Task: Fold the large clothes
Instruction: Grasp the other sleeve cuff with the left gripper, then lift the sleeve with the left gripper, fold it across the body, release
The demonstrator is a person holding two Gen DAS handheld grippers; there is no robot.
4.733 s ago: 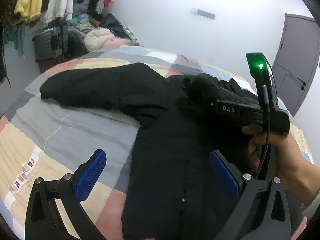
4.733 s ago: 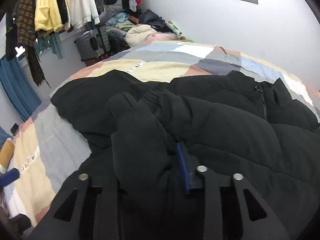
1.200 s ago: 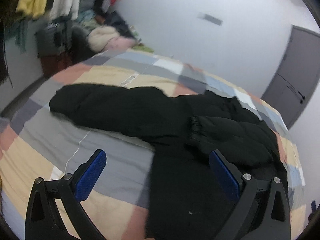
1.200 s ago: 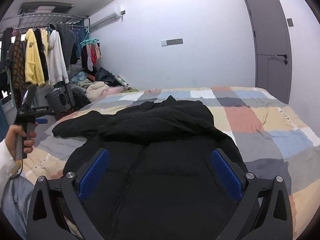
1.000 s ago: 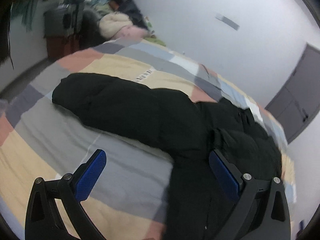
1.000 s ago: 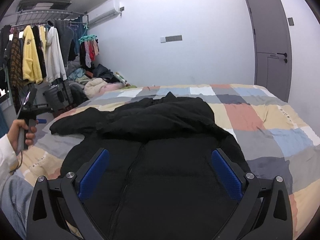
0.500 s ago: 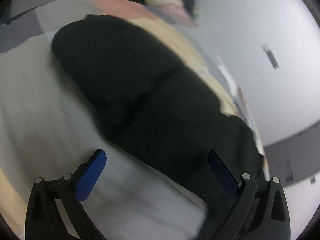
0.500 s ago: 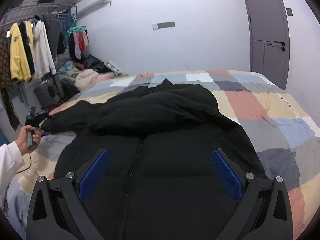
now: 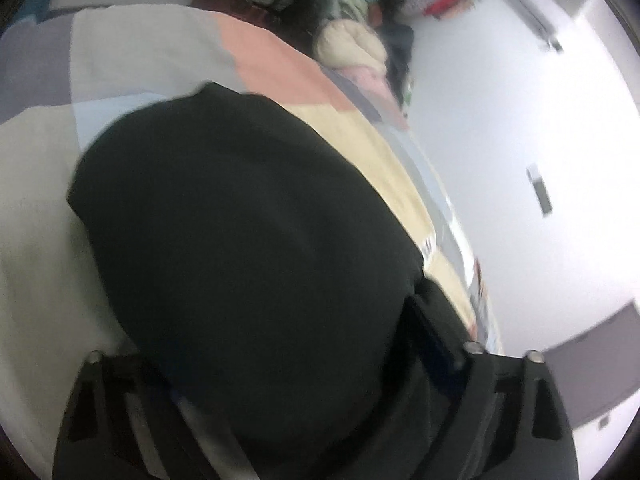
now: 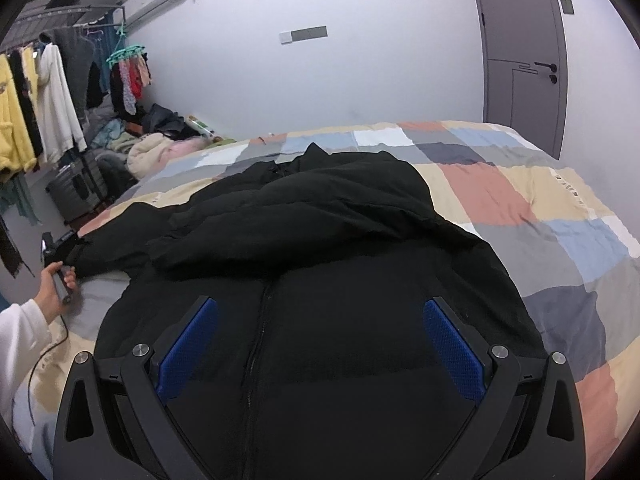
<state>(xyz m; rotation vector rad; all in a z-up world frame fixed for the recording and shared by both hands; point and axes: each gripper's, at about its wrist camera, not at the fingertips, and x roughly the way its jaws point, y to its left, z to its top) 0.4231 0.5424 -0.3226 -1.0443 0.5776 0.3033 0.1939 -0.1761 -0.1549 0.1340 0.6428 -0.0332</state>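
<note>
Black jacket spread on my checked bed.

Its sleeve stretches left; my left gripper has been closing around its cuff, contact unclear. Zipper runs away toward the collar. My right gripper hovers, jaws apart.

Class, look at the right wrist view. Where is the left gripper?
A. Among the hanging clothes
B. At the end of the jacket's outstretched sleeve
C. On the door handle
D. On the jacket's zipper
B: the left gripper sits at the cuff end of the black jacket sleeve, near the bed edge.
</note>
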